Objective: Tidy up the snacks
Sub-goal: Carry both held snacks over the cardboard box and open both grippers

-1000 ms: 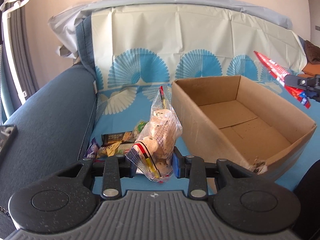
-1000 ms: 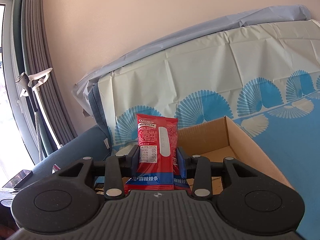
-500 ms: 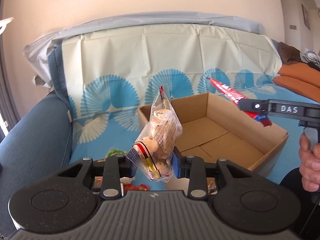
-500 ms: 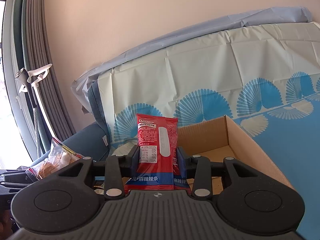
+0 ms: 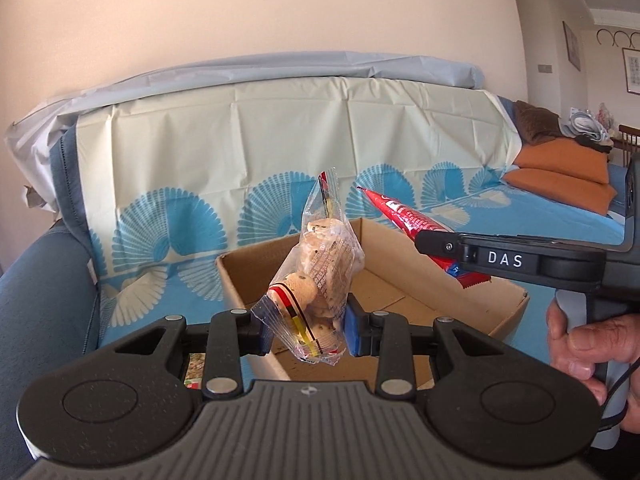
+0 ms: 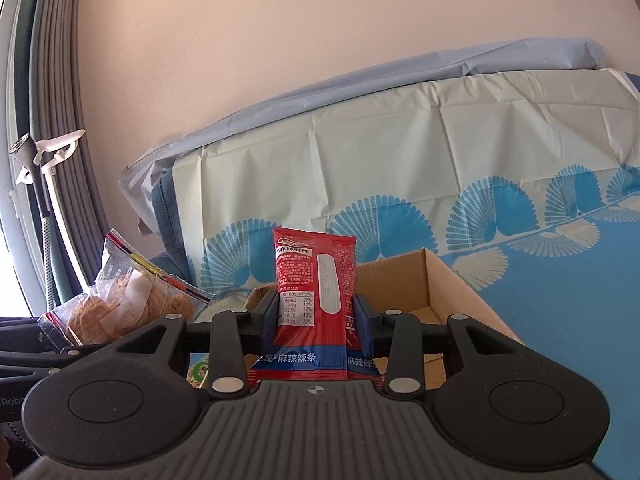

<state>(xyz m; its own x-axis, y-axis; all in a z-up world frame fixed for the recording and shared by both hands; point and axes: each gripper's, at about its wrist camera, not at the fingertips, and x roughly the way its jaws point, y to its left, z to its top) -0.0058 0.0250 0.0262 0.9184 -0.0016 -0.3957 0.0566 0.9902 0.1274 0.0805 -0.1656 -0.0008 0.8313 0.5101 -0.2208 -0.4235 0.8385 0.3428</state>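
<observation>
Left hand-held gripper [image 5: 306, 330] clamped on a clear cookie bag [image 5: 320, 276], held upright above the near-left corner of the open cardboard box [image 5: 404, 300]. Right hand-held gripper [image 6: 316, 322] clamped on a red spicy-strip packet [image 6: 314, 292], also upright, over the box's right side. Box sits on the sofa's blue fan-print cover [image 5: 256, 168]. More snack packs [image 5: 194, 364] lie left of the box.

Both wrist fisheyes look forward along their fingers, close above the cardboard box [image 5: 384, 280] they share.
</observation>
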